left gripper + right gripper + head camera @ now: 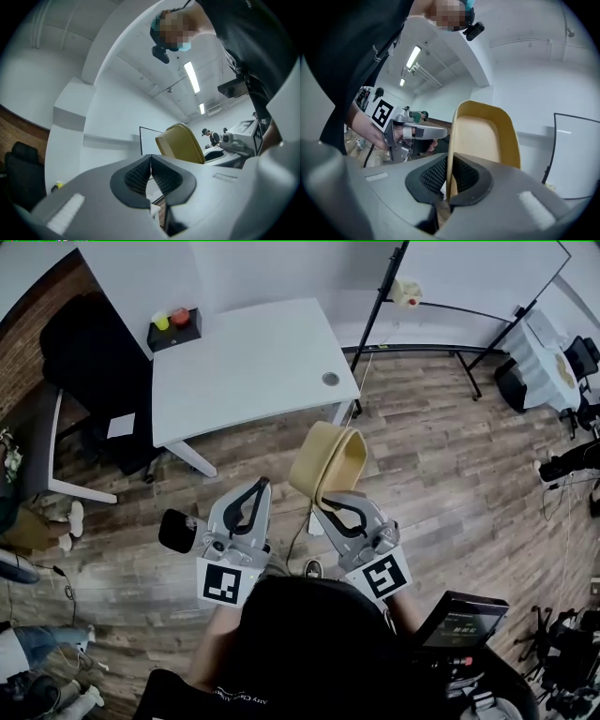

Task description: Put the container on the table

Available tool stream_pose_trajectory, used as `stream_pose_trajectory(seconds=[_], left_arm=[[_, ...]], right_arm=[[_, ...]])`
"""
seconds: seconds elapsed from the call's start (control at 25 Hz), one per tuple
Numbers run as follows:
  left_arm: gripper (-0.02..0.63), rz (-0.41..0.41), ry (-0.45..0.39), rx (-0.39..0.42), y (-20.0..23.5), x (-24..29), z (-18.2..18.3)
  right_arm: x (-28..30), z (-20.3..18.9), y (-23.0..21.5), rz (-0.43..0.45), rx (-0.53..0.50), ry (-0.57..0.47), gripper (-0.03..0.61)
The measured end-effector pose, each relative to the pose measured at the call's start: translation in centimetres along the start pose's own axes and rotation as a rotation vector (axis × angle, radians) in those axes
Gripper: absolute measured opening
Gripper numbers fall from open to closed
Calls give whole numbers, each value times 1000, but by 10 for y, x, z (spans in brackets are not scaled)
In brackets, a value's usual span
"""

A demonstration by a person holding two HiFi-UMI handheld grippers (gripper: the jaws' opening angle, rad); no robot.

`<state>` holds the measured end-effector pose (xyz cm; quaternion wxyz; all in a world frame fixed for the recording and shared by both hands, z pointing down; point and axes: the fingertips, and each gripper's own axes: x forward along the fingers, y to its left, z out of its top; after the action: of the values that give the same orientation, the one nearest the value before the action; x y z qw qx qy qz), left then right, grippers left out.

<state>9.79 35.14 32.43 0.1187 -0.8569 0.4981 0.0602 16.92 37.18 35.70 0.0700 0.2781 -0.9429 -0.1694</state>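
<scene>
A tan, tub-shaped container [329, 461] hangs in the air over the wood floor, just in front of the white table [246, 362]. My right gripper [327, 501] is shut on the container's rim; the thin wall [450, 164] stands between its black pads, and the tub's hollow [480, 137] rises above them. My left gripper [251, 500] is shut with nothing in it, its pads meeting edge to edge [150, 176]. It is held level to the left of the container, which shows at its right [180, 143].
A dark tray [174, 330] with a red and a yellow-green object sits at the table's far left corner. A black office chair [89, 362] stands left of the table. A whiteboard stand [450, 343] is at the back right. Another person's legs [28, 521] are at the left.
</scene>
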Motion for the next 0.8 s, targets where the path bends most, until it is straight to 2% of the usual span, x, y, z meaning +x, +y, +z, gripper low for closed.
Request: stream_pose_trajectory(seconds=[0.24,0.44,0.6,0.8], left_arm=[[3,8,11,-10,91,10,-16],[3,-3,62,-13,157,-3,-32],[3,1,82,-22,192,-8,-42],[3,31,98,-34,216,-5,-55]], right_arm=[[99,4,-6,33,-20,32,28],[175,11,3,58,-5,33,28],[217,8,7,81,16,43,28],[244,-1,1,106,22,59,28]])
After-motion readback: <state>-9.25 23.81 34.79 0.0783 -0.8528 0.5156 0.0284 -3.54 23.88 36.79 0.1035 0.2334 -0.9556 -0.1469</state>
